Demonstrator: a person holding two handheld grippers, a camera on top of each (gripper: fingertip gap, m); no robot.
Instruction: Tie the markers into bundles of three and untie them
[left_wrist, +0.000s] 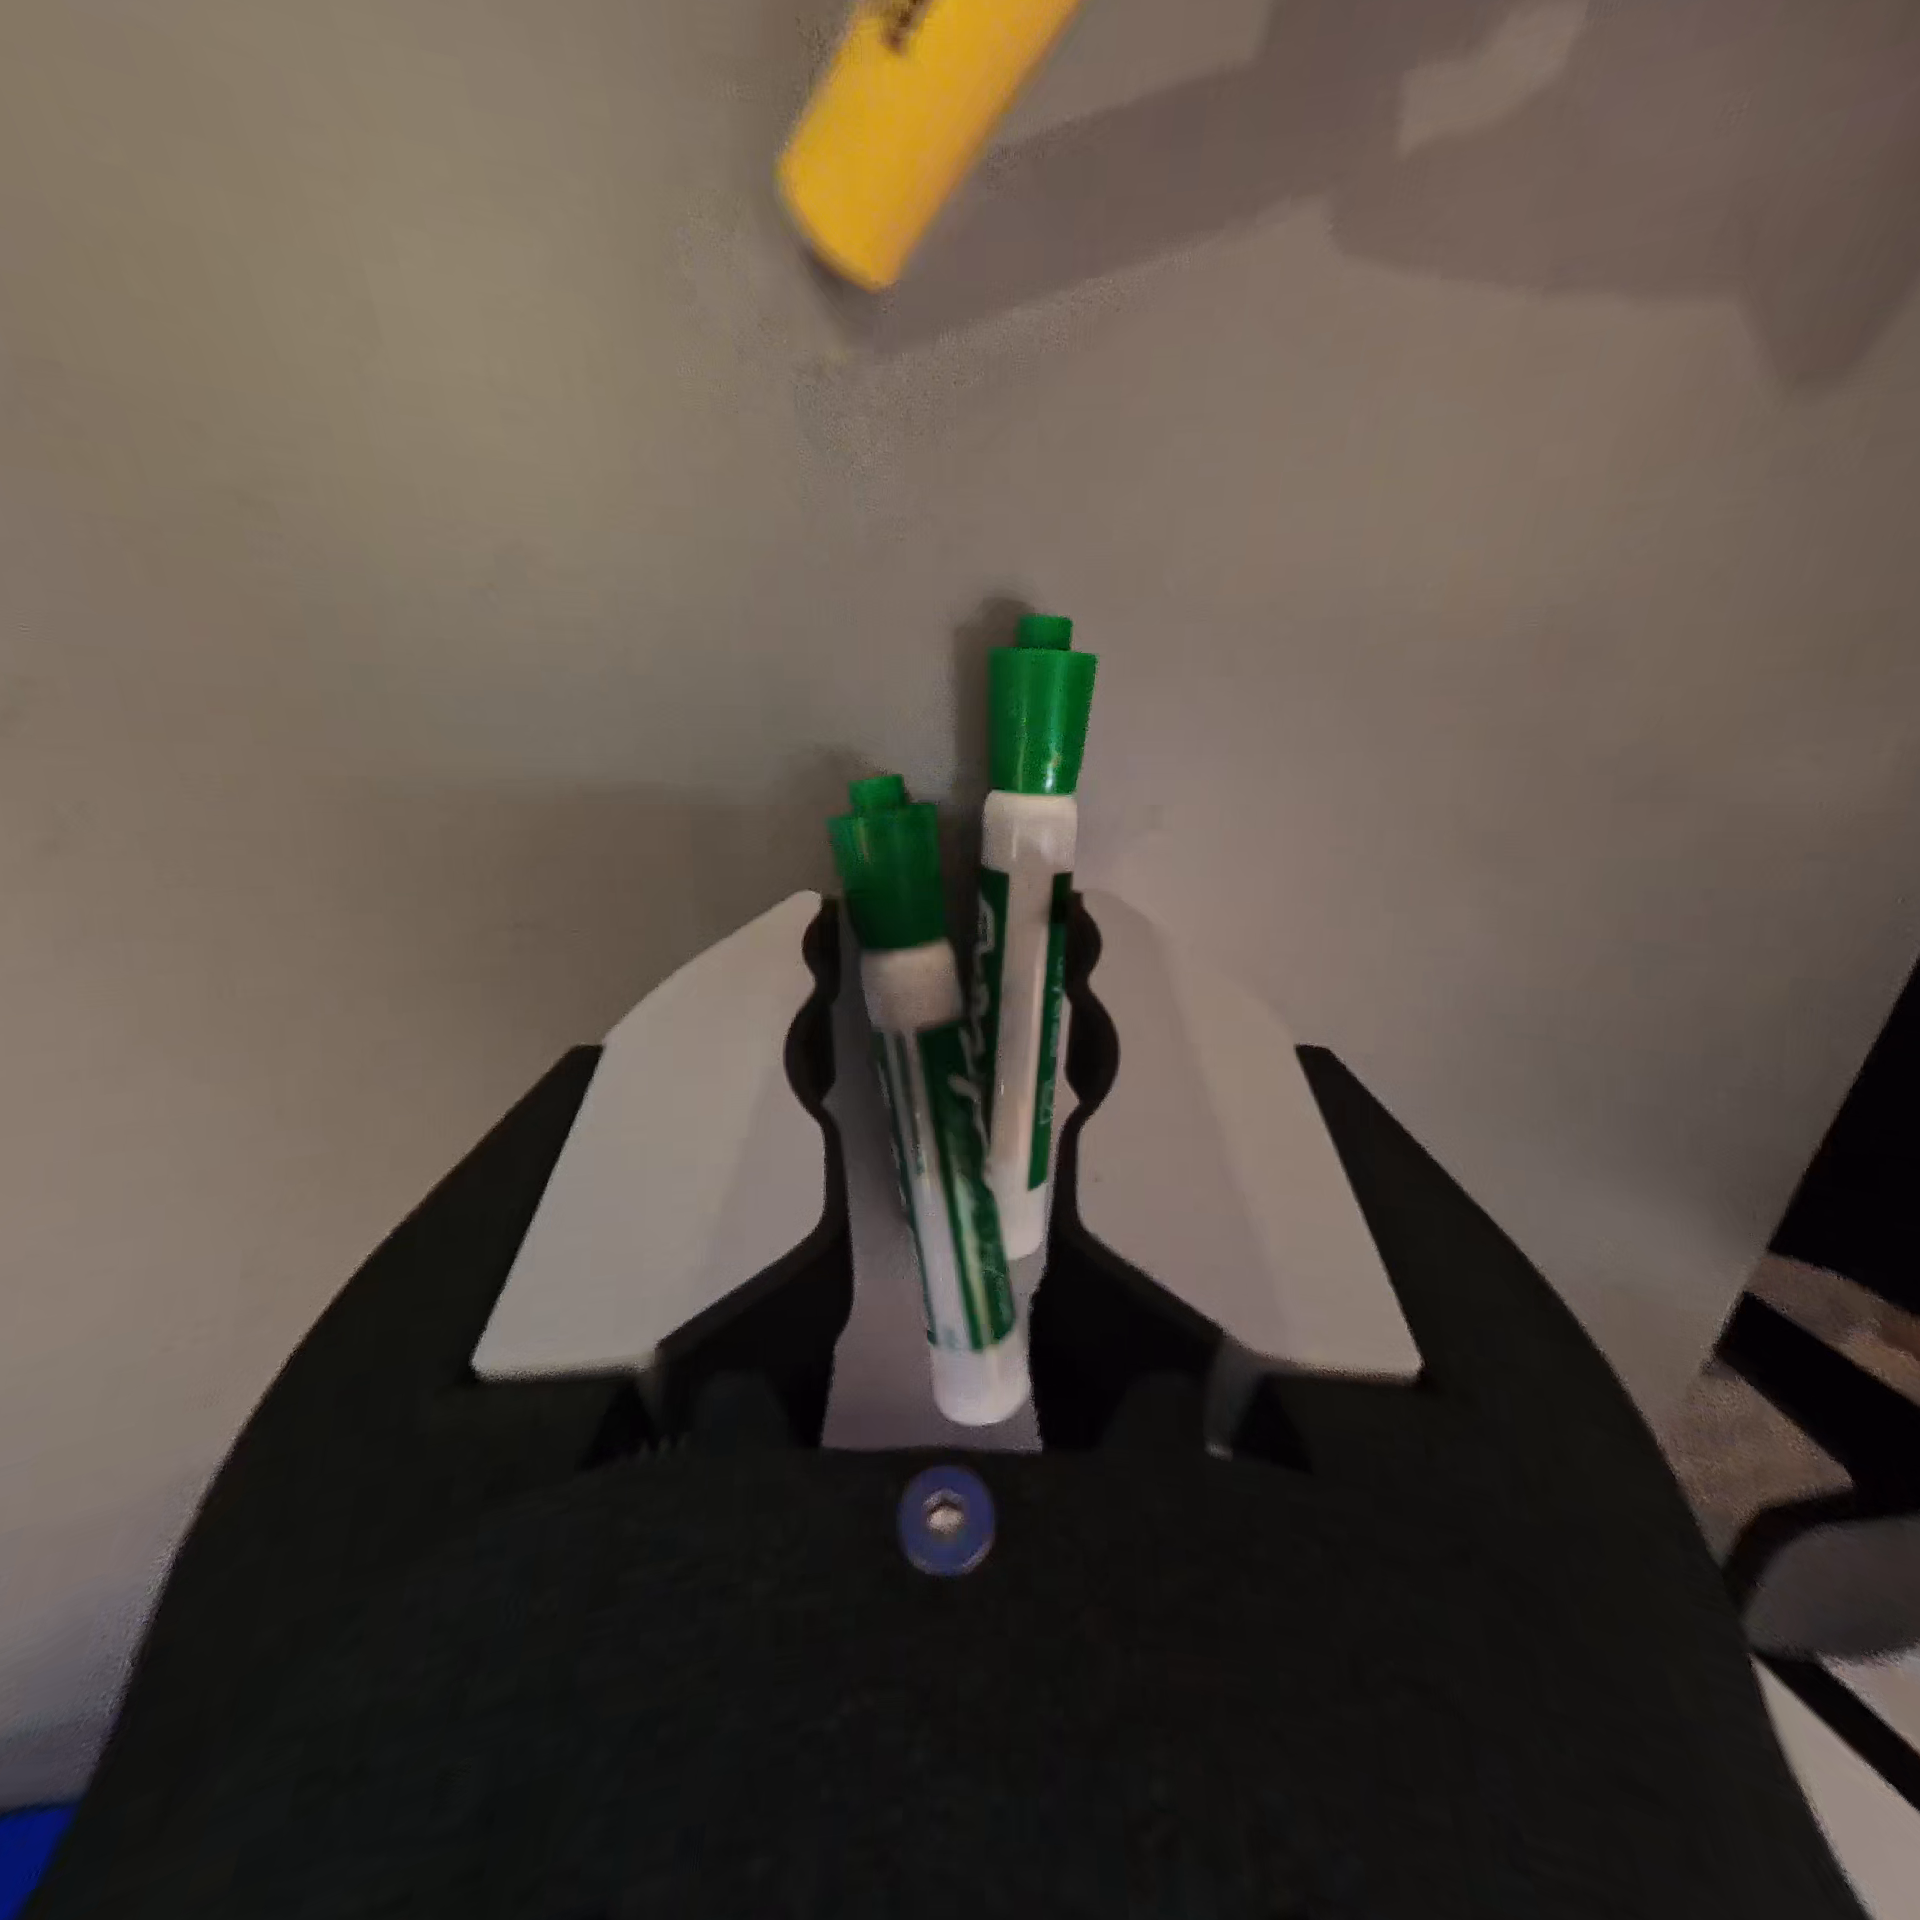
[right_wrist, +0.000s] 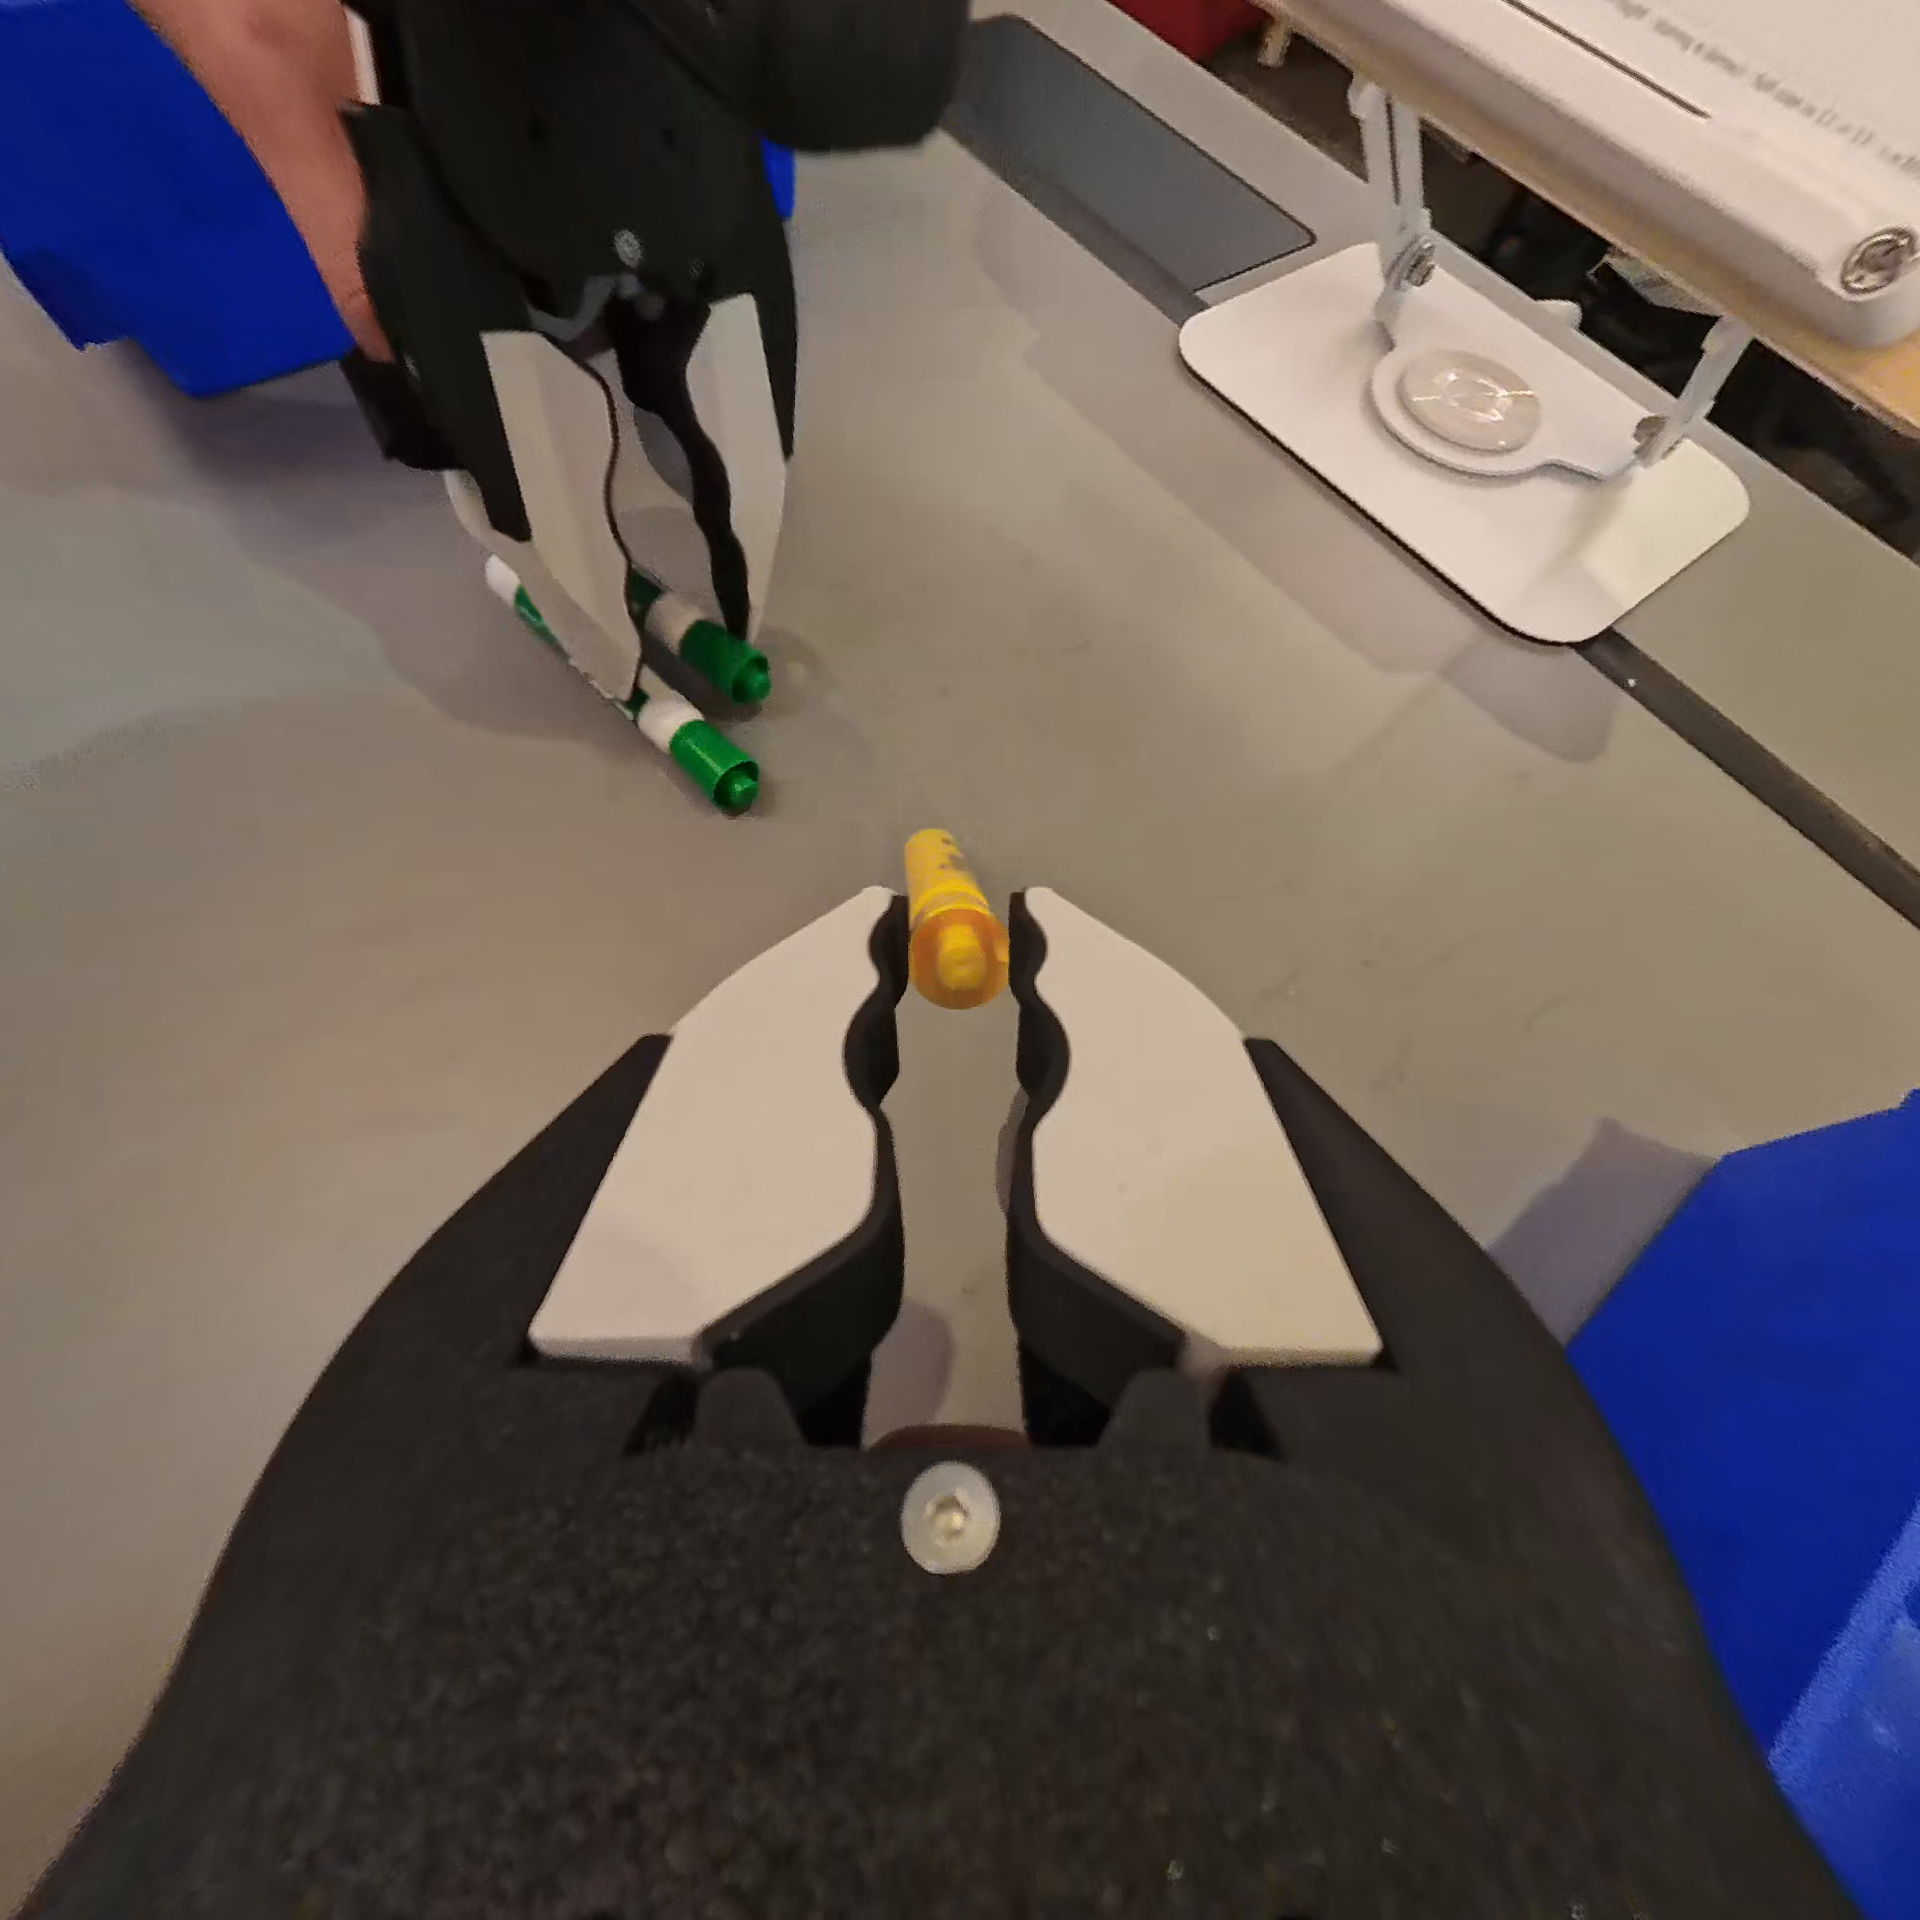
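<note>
Left wrist view: the left claw (left_wrist: 951, 935) points down at the grey bench (left_wrist: 416, 520), its jaws spread with two green markers (left_wrist: 966, 1049) lying between them. The markers rest side by side on the bench, green caps pointing far, the right one reaching farther than the left. The black inner pads flank the white barrels; whether they touch cannot be told. A yellow marker (left_wrist: 914, 135), blurred, lies far off at the top of the view, well apart from the green pair.

Right wrist view: the right claw (right_wrist: 951, 914) is spread, and the yellow marker (right_wrist: 951, 925) sits between its fingertips, one end turned toward the camera, with a gap on each side. At far left the left claw (right_wrist: 675, 644) stands nearly upright over the two green markers (right_wrist: 707, 717), fingertips down at the bench (right_wrist: 312, 883), a person's hand (right_wrist: 301, 156) holding it from above. A blue bin (right_wrist: 135, 187) sits far left behind it, another blue bin (right_wrist: 1787, 1455) near right. A white stand (right_wrist: 1475, 436) with a flat base rests on the bench at far right.
</note>
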